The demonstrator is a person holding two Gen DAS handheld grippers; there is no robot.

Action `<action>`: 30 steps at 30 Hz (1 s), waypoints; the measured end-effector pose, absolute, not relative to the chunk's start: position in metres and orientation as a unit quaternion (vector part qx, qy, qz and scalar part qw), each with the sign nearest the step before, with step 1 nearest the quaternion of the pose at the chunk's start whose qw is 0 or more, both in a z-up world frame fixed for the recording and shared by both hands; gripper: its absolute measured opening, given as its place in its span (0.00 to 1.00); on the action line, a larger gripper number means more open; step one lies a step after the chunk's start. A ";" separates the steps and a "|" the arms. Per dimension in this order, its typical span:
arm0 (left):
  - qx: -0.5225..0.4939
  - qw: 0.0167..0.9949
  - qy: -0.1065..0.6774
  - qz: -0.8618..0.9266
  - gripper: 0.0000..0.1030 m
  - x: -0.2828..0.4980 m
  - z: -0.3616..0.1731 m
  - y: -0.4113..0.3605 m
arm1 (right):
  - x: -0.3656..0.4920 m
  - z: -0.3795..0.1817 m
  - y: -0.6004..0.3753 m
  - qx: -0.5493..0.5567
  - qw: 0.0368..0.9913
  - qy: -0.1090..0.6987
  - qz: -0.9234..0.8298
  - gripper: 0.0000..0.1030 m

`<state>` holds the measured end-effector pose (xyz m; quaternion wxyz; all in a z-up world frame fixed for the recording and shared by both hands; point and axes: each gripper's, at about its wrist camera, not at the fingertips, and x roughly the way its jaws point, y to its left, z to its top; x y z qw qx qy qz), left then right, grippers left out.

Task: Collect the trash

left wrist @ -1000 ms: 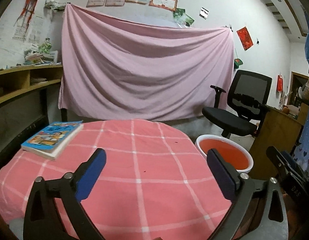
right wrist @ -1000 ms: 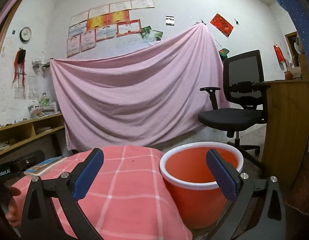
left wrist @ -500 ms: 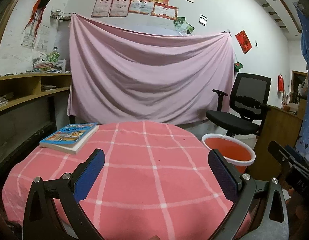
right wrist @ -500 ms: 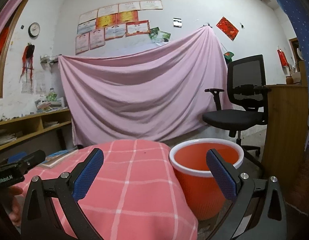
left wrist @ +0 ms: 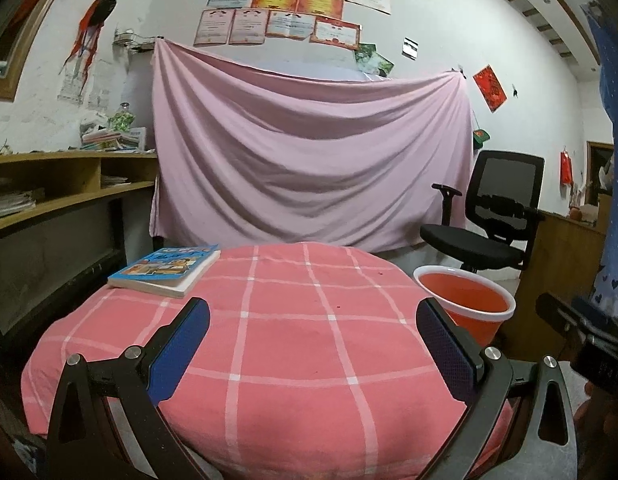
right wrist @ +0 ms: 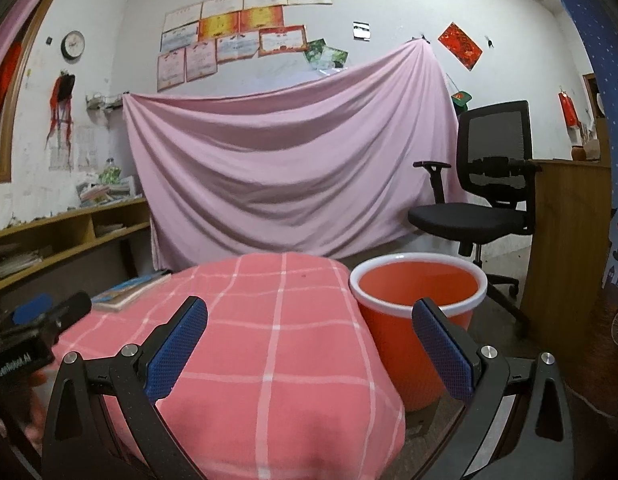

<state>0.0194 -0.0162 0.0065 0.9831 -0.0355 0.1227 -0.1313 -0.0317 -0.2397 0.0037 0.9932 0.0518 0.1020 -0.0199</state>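
An orange bin with a white rim (right wrist: 419, 312) stands on the floor at the right of the pink checked table (right wrist: 269, 344); it also shows in the left wrist view (left wrist: 465, 304). My left gripper (left wrist: 313, 344) is open and empty, held level near the table's front edge. My right gripper (right wrist: 309, 340) is open and empty, between the table's right side and the bin. I see no loose trash on the table (left wrist: 309, 320). The left gripper also shows at the left edge of the right wrist view (right wrist: 41, 328).
A blue book (left wrist: 165, 270) lies at the table's far left. A black office chair (left wrist: 489, 224) stands behind the bin, a wooden cabinet (right wrist: 565, 248) at the right. Wooden shelves (left wrist: 49, 192) line the left wall. A pink sheet (left wrist: 309, 160) hangs behind.
Both grippers have drawn back and tipped up, so the table looks smaller and more wall shows. Both stay open and empty.
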 end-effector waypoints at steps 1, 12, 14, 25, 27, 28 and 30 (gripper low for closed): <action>-0.039 0.984 0.120 -0.130 0.98 0.019 0.006 -0.015 | -0.031 0.003 -0.238 0.048 0.993 0.102 -0.020 1.00; -0.003 0.986 0.123 -0.111 0.98 0.022 -0.009 -0.024 | -0.021 -0.006 -0.230 0.029 0.993 0.110 -0.034 1.00; -0.005 0.986 0.124 -0.112 0.98 0.023 -0.010 -0.024 | -0.022 -0.006 -0.231 0.031 0.993 0.107 -0.036 1.00; -0.013 0.986 0.127 -0.107 0.98 0.024 -0.011 -0.023 | -0.023 -0.005 -0.231 0.031 0.993 0.111 -0.031 1.00; -0.013 0.986 0.127 -0.108 0.98 0.024 -0.011 -0.022 | -0.022 -0.005 -0.230 0.030 0.993 0.113 -0.029 1.00; -0.013 0.986 0.126 -0.107 0.98 0.024 -0.011 -0.023 | -0.022 -0.005 -0.230 0.030 0.993 0.113 -0.028 1.00; -0.012 0.986 0.127 -0.107 0.98 0.024 -0.011 -0.023 | -0.022 -0.005 -0.229 0.029 0.993 0.114 -0.028 1.00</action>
